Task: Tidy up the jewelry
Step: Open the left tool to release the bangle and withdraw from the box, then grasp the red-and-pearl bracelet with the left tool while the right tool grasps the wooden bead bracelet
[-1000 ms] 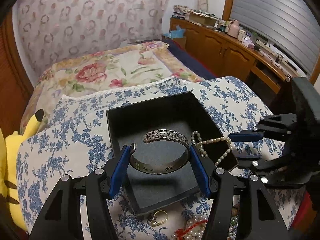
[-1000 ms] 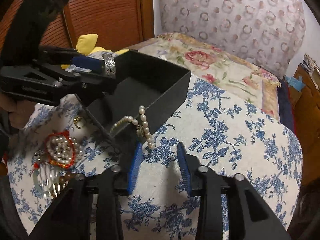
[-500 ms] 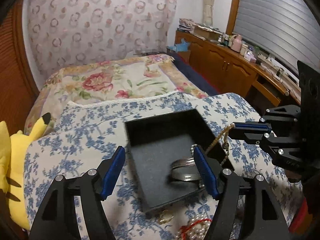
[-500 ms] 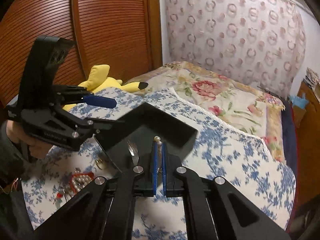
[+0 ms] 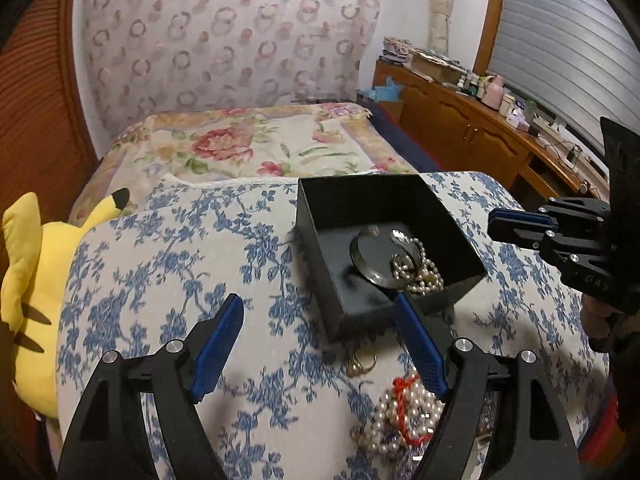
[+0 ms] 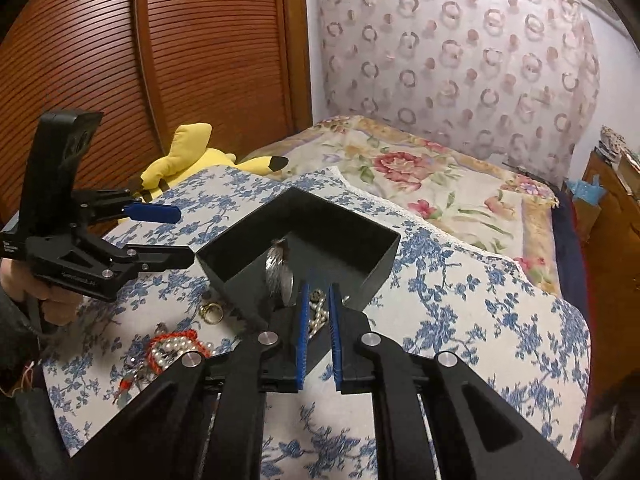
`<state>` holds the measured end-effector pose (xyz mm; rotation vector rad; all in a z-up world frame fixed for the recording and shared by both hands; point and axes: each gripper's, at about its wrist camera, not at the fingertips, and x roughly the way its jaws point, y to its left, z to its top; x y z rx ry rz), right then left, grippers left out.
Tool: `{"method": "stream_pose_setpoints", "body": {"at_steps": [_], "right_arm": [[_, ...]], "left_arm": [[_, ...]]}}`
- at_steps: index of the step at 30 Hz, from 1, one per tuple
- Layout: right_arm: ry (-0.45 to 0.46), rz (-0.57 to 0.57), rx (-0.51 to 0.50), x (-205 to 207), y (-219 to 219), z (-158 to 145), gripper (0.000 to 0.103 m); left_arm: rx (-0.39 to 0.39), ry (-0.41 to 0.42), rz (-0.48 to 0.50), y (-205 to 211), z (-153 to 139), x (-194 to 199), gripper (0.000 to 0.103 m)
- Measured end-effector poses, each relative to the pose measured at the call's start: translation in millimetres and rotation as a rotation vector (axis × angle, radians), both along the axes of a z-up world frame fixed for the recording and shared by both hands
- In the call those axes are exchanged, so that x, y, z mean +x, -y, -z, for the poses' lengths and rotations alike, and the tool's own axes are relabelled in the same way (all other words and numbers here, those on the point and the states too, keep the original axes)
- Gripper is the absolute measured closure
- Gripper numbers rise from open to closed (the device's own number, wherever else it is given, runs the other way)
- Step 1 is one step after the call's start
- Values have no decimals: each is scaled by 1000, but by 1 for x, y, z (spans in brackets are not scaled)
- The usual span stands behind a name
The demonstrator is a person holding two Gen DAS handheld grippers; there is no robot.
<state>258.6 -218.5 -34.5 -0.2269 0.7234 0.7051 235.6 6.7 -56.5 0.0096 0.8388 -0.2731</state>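
A black box [image 5: 316, 220] [image 6: 360, 248] sits on the blue-flowered pillow. A silver bangle [image 5: 370, 266] [image 6: 276, 272] and a pearl string [image 5: 420, 272] [image 6: 318, 316] lie inside it. My left gripper [image 5: 320, 316] is open and empty, pulled back near the box's front corner. My right gripper [image 6: 318, 296] hovers at the box's near edge with a narrow gap between its blue pads, and the pearls lie loose beyond the tips. A gold ring [image 5: 362, 364] [image 6: 212, 312] and a pearl bracelet with red thread [image 5: 408, 412] [image 6: 172, 348] lie on the pillow.
A yellow plush toy [image 5: 28, 280] [image 6: 192, 156] lies left of the pillow. A floral bedspread [image 5: 248, 148] stretches behind. A wooden cabinet [image 5: 460, 120] with clutter stands at the right and a wooden shutter door [image 6: 160, 60] at the left.
My left gripper let go of the bangle in the box and drew back. My right gripper carried the pearl string over the box, opened slightly and dropped it inside.
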Motion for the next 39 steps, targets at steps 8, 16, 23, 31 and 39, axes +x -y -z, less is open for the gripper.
{"method": "stream_pose_setpoints", "body": {"at_steps": [8, 16, 23, 31, 39], "right_arm": [[13, 32, 12, -37, 11, 1, 92], [-10, 62, 20, -78, 19, 20, 92], [-72, 73, -3, -101, 19, 49, 81], [-128, 112, -14, -103, 18, 66, 81], [-152, 108, -54, -96, 8, 76, 80]], "left_arm": [[-15, 28, -1, 1, -4, -34, 28], [-33, 34, 0, 1, 8, -78, 28], [-46, 13, -4, 1, 25, -112, 28], [-57, -25, 26, 9, 39, -133, 40], [-41, -36, 52, 25, 43, -142, 45]]}}
